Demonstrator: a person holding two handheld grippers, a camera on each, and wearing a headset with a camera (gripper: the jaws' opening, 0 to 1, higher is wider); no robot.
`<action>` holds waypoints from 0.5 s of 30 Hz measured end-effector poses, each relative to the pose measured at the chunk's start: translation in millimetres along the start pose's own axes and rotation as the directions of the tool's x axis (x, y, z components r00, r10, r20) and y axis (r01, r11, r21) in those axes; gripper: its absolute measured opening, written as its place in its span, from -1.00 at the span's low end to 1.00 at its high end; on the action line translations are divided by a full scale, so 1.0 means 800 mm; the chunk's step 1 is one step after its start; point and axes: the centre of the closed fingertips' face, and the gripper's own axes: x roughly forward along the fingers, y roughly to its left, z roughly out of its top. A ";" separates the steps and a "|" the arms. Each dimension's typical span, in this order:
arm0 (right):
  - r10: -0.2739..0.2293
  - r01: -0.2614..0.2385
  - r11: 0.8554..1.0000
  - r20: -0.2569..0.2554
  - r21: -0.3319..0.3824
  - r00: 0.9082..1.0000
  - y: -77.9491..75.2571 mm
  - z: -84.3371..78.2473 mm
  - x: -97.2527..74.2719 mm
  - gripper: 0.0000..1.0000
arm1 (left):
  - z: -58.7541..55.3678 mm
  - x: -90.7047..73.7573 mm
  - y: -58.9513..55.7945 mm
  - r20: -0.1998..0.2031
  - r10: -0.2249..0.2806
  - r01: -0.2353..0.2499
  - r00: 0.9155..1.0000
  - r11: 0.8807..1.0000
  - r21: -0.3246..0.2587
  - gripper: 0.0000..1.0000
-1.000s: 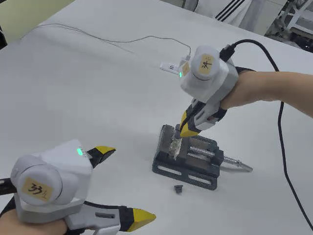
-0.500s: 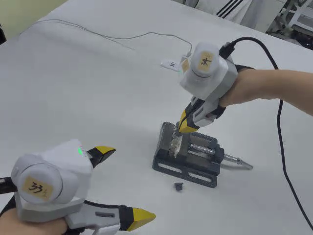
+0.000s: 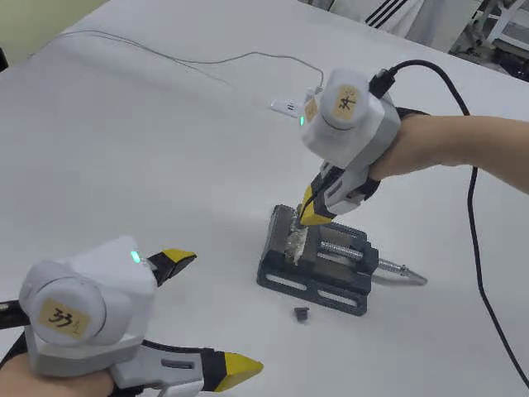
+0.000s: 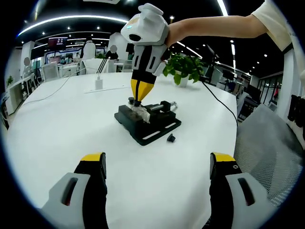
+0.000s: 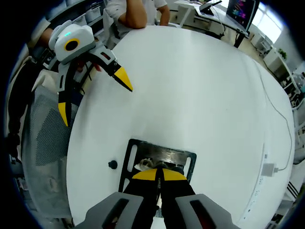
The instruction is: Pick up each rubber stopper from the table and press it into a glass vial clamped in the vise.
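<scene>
Where the black vise [image 3: 331, 281] sits on the white desk [image 3: 149, 149], one dark rubber stopper [image 3: 301, 314] lies loose just beside its base. Glass vial [image 3: 295, 242], clamped in the vise: blurred, its mouth hard to make out. Right gripper [image 3: 307, 217]: yellow tips closed together directly above the vial; whether they hold anything cannot be told. Left gripper [image 3: 216, 310]: spread wide, empty, partly cut off at the frame's edge.
</scene>
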 end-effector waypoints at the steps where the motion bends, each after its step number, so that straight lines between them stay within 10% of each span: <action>1: -0.001 0.001 1.000 -0.002 -0.015 1.000 0.000 0.000 0.000 -1.00 | -0.001 0.000 0.000 -0.002 -0.002 0.002 1.000 1.000 -0.001 0.77; 15: 0.001 -0.001 0.996 0.007 0.088 1.000 -0.005 0.001 0.005 -1.00 | 0.001 0.007 0.008 -0.007 -0.012 0.012 1.000 1.000 -0.011 0.75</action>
